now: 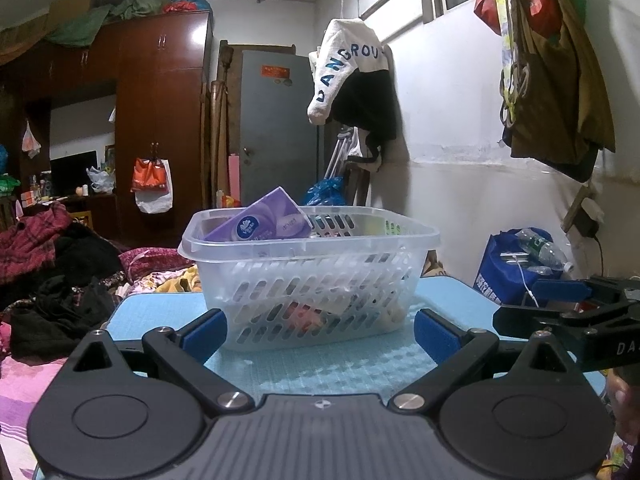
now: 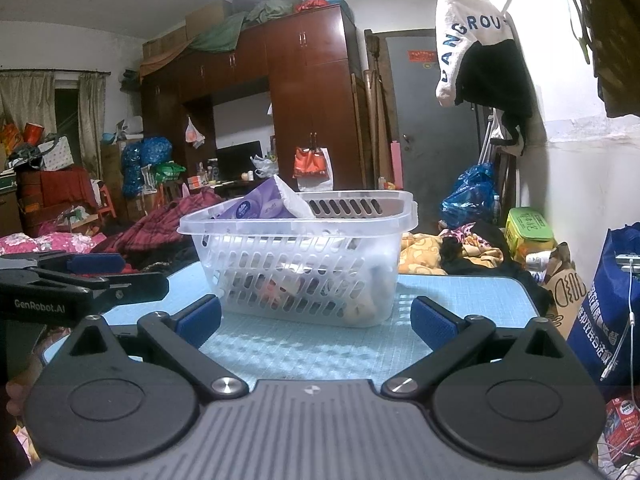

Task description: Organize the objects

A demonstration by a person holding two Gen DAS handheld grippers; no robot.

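Note:
A clear plastic basket [image 1: 312, 280] stands on the light blue table [image 1: 320, 368]; it also shows in the right wrist view [image 2: 304, 272]. A purple tissue pack [image 1: 260, 222] leans inside it and sticks above the rim, as the right wrist view [image 2: 260, 206] also shows. Several small items lie at the basket's bottom, blurred through the slots. My left gripper [image 1: 318, 334] is open and empty, just short of the basket. My right gripper [image 2: 316, 326] is open and empty, also just in front of the basket. Each gripper appears at the other view's edge.
A bed with piled clothes [image 1: 60, 280] lies left of the table. A blue bag with plastic bottles [image 1: 520, 264] stands to the right by the white wall. A wardrobe [image 2: 304, 100] and grey door [image 1: 276, 128] are behind. The blue bag [image 2: 604, 312] is close to my right gripper.

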